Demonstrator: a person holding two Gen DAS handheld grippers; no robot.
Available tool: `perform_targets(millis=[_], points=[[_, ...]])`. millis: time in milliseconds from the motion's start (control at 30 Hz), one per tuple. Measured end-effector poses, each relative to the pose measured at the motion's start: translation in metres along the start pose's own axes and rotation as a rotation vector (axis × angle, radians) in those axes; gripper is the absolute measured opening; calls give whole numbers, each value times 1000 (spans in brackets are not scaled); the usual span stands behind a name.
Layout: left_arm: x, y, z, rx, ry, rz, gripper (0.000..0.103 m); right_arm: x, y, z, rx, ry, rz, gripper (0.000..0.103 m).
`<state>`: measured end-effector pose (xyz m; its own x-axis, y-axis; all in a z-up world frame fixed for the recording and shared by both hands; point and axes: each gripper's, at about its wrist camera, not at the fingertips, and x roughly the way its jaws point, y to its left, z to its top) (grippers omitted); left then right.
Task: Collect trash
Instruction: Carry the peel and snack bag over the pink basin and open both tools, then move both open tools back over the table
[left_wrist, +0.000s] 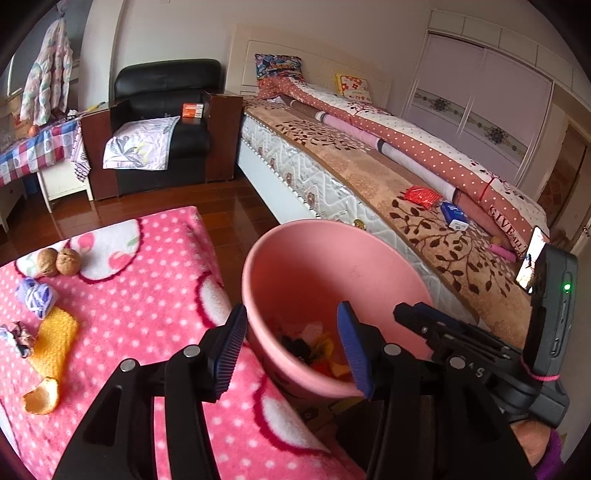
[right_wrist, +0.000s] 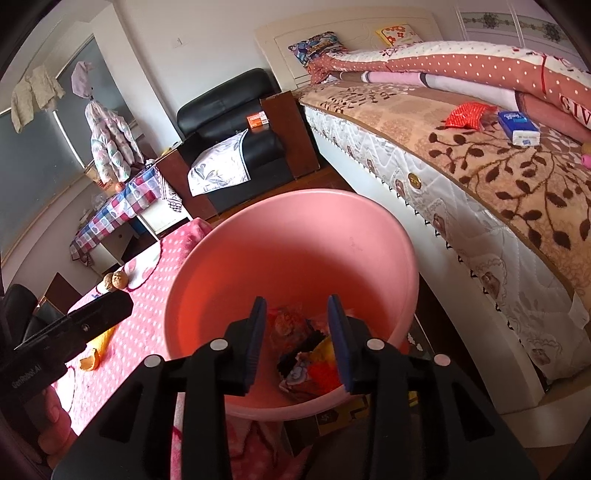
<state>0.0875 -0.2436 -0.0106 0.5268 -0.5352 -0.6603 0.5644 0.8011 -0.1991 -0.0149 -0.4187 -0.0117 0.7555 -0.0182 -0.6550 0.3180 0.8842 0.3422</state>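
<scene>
A pink bin (left_wrist: 325, 258) stands between the pink dotted table (left_wrist: 147, 314) and the bed; it holds several wrappers (left_wrist: 317, 350). My left gripper (left_wrist: 291, 350) is open and empty over the bin's near rim. My right gripper (right_wrist: 297, 339) is open and empty above the bin (right_wrist: 288, 243), over the wrappers (right_wrist: 310, 362) inside. On the table lie orange peel (left_wrist: 48, 354), a purple wrapper (left_wrist: 35, 297), a crumpled wrapper (left_wrist: 18, 338) and two walnuts (left_wrist: 59, 262). The right gripper shows in the left wrist view (left_wrist: 480, 339).
The bed (left_wrist: 369, 173) on the right carries a red packet (left_wrist: 421, 195), a blue tissue pack (left_wrist: 454, 216) and a pink item (left_wrist: 502, 253). A black armchair (left_wrist: 166, 122) and a checkered side table (left_wrist: 33, 151) stand at the back.
</scene>
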Motion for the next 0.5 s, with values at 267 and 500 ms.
perform_targets(millis=[267, 500], points=[[-15, 21, -14, -31, 14, 101, 51, -13, 25, -2, -49, -15, 40, 35], [-35, 49, -35, -38, 7, 190, 51, -19, 60, -10, -96, -3, 100, 35]])
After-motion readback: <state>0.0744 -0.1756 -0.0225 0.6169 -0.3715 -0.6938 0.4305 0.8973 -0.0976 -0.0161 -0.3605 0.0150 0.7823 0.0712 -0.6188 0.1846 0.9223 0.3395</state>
